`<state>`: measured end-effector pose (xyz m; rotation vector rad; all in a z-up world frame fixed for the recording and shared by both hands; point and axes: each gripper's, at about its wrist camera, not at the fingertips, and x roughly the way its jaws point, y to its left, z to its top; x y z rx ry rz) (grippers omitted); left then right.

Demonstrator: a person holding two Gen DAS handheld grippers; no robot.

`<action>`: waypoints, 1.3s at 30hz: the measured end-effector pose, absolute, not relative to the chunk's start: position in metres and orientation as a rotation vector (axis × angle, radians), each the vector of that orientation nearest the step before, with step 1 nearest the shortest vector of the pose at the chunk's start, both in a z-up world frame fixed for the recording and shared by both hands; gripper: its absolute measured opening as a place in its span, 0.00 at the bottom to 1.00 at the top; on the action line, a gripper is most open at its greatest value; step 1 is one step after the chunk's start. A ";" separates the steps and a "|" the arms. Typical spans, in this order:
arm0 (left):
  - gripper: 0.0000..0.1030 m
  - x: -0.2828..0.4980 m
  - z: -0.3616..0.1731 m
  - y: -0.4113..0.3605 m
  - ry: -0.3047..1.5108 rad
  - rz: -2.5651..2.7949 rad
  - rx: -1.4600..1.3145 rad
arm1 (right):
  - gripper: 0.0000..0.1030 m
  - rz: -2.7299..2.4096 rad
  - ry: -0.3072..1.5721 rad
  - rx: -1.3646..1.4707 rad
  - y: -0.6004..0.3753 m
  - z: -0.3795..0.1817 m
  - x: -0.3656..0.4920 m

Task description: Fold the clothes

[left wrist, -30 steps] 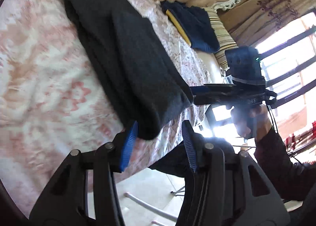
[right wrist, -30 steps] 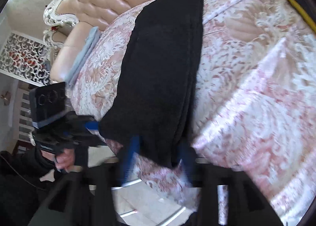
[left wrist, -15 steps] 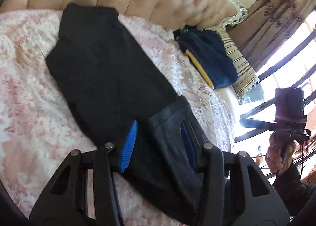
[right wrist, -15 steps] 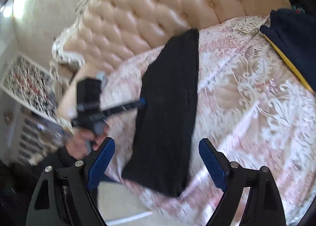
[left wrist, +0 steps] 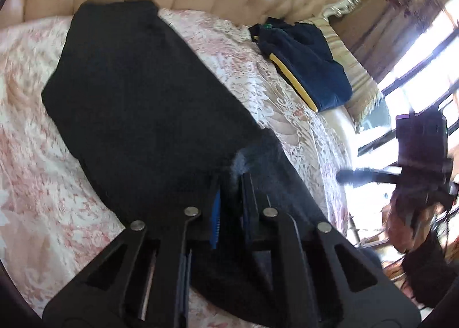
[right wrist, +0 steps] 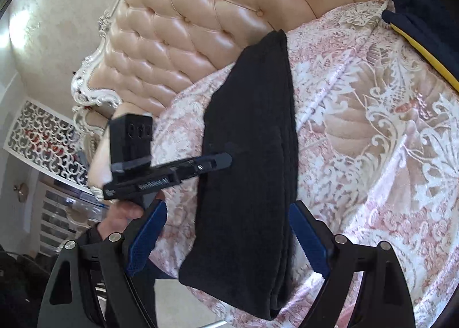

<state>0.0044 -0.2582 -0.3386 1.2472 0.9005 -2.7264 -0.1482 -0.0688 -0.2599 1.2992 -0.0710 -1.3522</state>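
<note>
Left hand-held gripper [left wrist: 231, 199] clamped on a fold of the long black knit garment [left wrist: 137, 104] lying on the pink floral bedspread [left wrist: 34, 156]. Right hand-held gripper [right wrist: 226, 237] wide open, holding nothing, straddling the garment's near end.

Matt, slightly fuzzy black knit garment [right wrist: 249, 161] on a pink-and-white floral brocade bedspread [right wrist: 373, 138] with a faint satin sheen; behind both, a glossy, smooth peach button-tufted leather-look headboard [right wrist: 195, 21]. Dull black hard-plastic left gripper [left wrist: 231, 199] and right gripper [right wrist: 226, 239], each with ridged blue rubbery pads [right wrist: 149, 230] and bright bare-metal pivot pins [left wrist: 192, 211]. Soft matt navy folded cloth with a yellow stripe [left wrist: 309, 67] towards the bed's edge.
</note>
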 end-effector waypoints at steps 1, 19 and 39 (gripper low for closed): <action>0.12 0.005 -0.333 -0.254 0.858 -2.750 1.247 | 0.86 -1.358 -0.065 1.288 -0.070 -0.258 -0.150; 0.12 0.014 -0.267 -0.211 0.430 -2.998 1.263 | 1.00 -1.096 0.233 0.829 -0.100 -0.240 -0.161; 0.12 0.014 -0.255 -0.201 0.391 -3.040 1.290 | 0.34 -0.584 0.352 0.848 -0.166 -0.283 -0.157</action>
